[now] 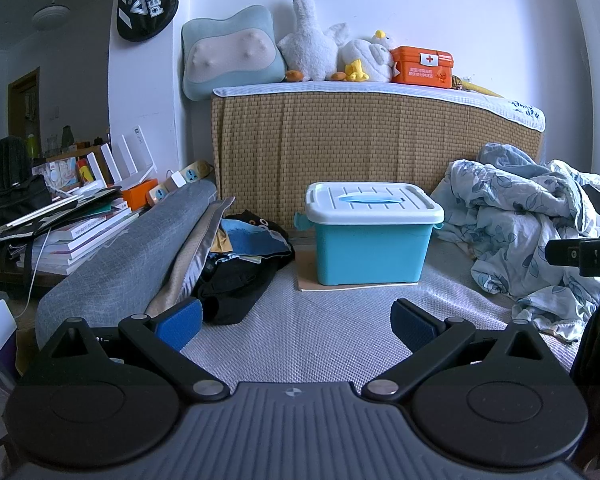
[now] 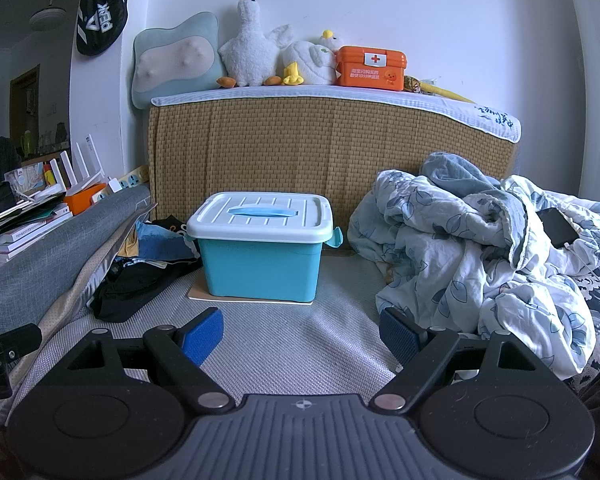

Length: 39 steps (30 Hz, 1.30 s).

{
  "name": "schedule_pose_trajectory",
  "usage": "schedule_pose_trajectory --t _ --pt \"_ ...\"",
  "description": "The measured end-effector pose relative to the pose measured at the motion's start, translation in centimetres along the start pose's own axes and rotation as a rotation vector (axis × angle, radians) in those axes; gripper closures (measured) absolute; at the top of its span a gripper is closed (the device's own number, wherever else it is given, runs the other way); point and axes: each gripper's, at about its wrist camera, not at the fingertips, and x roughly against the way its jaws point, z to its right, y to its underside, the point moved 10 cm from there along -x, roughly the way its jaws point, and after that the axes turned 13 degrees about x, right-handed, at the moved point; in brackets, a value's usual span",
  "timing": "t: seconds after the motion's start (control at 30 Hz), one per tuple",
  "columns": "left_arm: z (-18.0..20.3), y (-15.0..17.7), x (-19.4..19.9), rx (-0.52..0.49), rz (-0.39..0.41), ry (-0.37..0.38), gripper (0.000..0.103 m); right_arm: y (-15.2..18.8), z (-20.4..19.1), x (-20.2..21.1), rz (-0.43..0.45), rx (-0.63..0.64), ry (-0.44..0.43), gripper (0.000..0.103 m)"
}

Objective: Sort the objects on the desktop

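A blue storage box (image 1: 370,250) (image 2: 260,266) with a closed white lid (image 1: 372,200) (image 2: 260,214) and a blue handle stands on a flat board on the bed mat. My left gripper (image 1: 296,326) hovers open in front of it, nothing between its blue pads. My right gripper (image 2: 302,336) is likewise open and empty, the box ahead and slightly left of it. Part of the right gripper's body (image 1: 584,254) shows at the right edge of the left wrist view.
A crumpled floral quilt (image 1: 540,232) (image 2: 480,256) with a black phone (image 2: 556,226) on it lies to the right. Left are a grey bolster (image 1: 128,256), dark clothes (image 2: 136,284) and stacked books (image 1: 72,232). Plush toys and an orange first-aid box (image 2: 370,68) top the woven headboard (image 2: 320,152).
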Motion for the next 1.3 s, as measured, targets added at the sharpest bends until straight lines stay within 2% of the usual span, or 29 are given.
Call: schedule_pose_trajectory --t 1.3 --pt "0.17 0.33 -0.11 -0.004 -0.008 0.0 0.0 0.08 0.16 -0.07 -0.001 0.004 -0.003 0.015"
